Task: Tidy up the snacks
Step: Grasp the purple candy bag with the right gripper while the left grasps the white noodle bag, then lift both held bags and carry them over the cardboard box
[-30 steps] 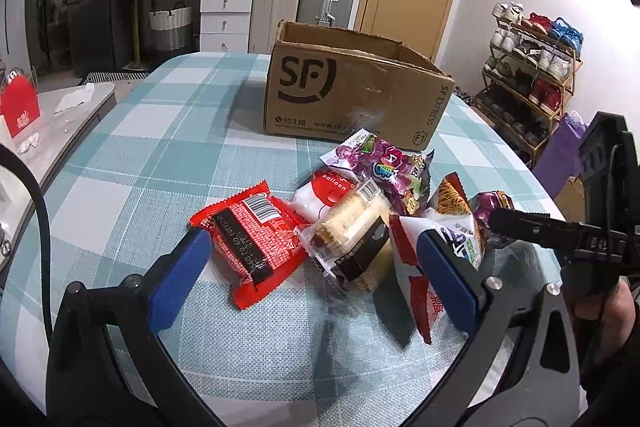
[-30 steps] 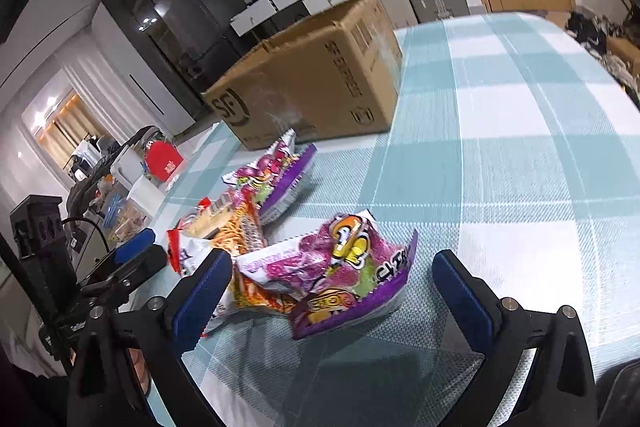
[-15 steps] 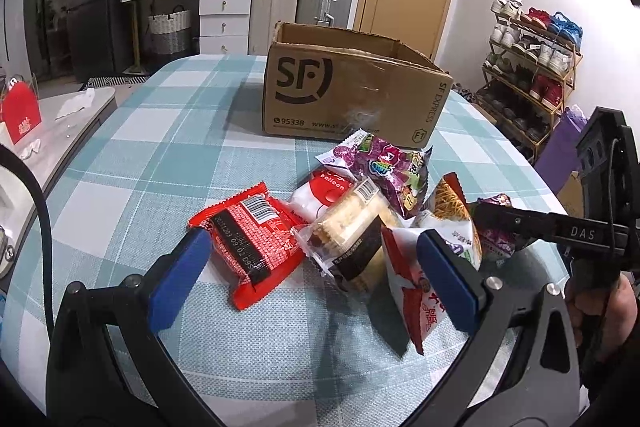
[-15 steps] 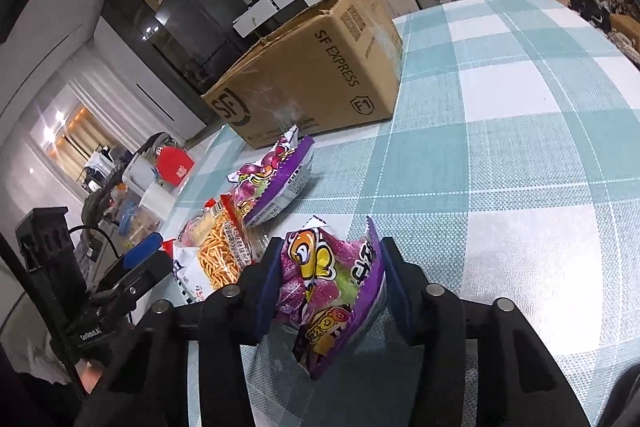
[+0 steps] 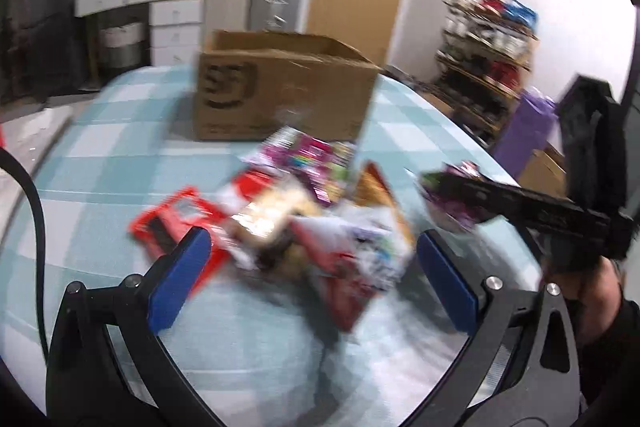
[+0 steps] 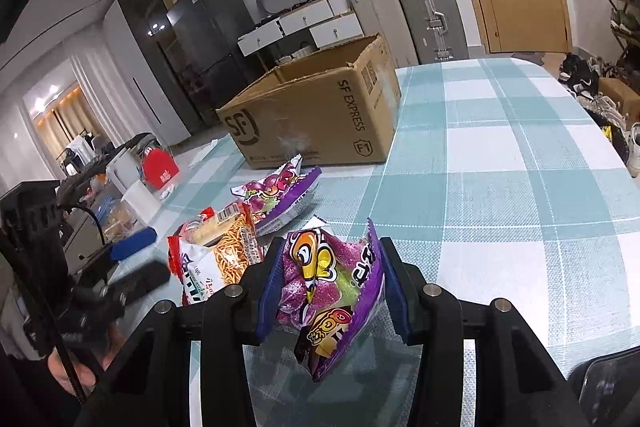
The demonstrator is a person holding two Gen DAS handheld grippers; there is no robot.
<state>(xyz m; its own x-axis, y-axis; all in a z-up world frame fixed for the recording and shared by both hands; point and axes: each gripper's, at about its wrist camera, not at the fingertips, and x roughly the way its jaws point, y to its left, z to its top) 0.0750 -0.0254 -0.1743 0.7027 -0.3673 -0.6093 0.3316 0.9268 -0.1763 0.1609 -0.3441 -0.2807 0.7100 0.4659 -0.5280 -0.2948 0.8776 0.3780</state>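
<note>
My right gripper is shut on a purple candy bag, its blue pads pressing both sides, and holds it just above the checked tablecloth. The left wrist view, which is blurred, shows that bag at the right in the black jaws. My left gripper is open and hovers over the snack pile: a red packet, a clear cake pack and a red-and-white bag. A second purple bag and a noodle snack bag lie before the open cardboard box.
The box stands at the table's far side, its top flaps open. Suitcases and white drawers line the wall behind. A shoe rack is at the right, a cluttered side counter at the left.
The right gripper closed on the purple candy bag and lifted it off the cloth. The left gripper moved, blurring its view, and stayed open.
</note>
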